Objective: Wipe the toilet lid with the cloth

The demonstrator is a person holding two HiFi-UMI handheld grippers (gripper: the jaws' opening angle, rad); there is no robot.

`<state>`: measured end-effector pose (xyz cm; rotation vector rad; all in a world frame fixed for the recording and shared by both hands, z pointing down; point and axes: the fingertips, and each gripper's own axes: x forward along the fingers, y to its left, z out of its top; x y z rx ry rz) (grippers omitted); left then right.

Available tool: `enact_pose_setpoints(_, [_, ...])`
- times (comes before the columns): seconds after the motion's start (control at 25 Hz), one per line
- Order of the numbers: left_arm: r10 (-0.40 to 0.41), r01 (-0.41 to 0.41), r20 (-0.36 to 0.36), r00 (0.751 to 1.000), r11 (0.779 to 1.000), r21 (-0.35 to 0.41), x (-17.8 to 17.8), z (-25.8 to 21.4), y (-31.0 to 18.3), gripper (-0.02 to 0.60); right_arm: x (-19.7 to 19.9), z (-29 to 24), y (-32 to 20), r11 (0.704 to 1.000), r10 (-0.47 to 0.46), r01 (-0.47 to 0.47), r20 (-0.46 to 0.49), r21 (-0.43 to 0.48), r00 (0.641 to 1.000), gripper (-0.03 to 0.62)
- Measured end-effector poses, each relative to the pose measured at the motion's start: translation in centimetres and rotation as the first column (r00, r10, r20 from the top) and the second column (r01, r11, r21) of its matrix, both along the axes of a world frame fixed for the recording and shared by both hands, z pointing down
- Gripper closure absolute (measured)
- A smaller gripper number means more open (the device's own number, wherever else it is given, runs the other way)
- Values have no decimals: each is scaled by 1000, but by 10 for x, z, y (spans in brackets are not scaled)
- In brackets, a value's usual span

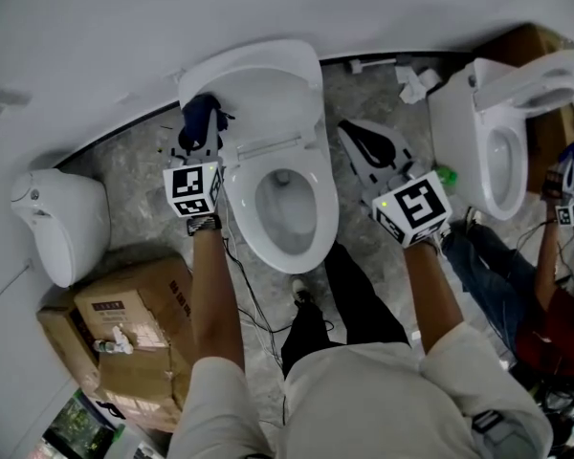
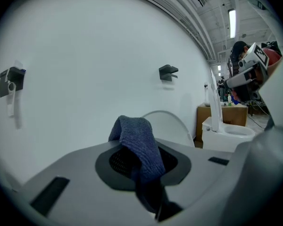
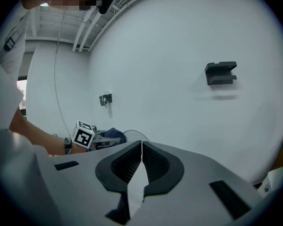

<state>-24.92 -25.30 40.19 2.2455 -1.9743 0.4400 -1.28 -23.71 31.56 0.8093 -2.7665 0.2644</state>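
The cloth (image 2: 138, 142) covers the tips of the left gripper (image 1: 201, 130), and its lower end sinks into the dark slot between the jaws, so that end cannot be made out. In the left gripper view the toilet lid (image 1: 263, 79) shows only as a pale arc behind the cloth and the gripper body. In the right gripper view only a sliver of it shows past the left gripper. No view shows whether the cloth touches the lid. The dark blue cloth is a narrow folded strip. It rises from between the jaws, bends over at the top and drapes back down, with its long axis along the line of the jaws and pointing toward the wall (image 1: 96, 46). The left gripper's jaws are clamped on it. In the head view the cloth sits at the front of that gripper, at the upper left edge of the lid. The lid stands raised against the wall, and its length runs from the hinge up toward the wall. The right gripper (image 3: 141, 144) has its jaws pressed together with nothing between them, and it is held to the right of the seat (image 1: 320, 208), apart from the lid.
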Motion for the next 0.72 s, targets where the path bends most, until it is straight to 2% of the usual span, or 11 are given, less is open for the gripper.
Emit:
enact_pose_setpoints(0.32, [-26,26,-6,1000,998,56,21,1,-22,512,10,14,0,999,6,-7,-16,-37,1000,565])
enact_pose_setpoints(0.52, [49,-47,-14,999,993,104,61,-4,-40,512,17,22,-4,999,18,-19,-27,-45,999,565])
enact_pose_setpoints(0.72, [134,-132,-13,991,985,108,104,2,-56,512,26,25,-6,999,27,-28,-30,-46,999,565])
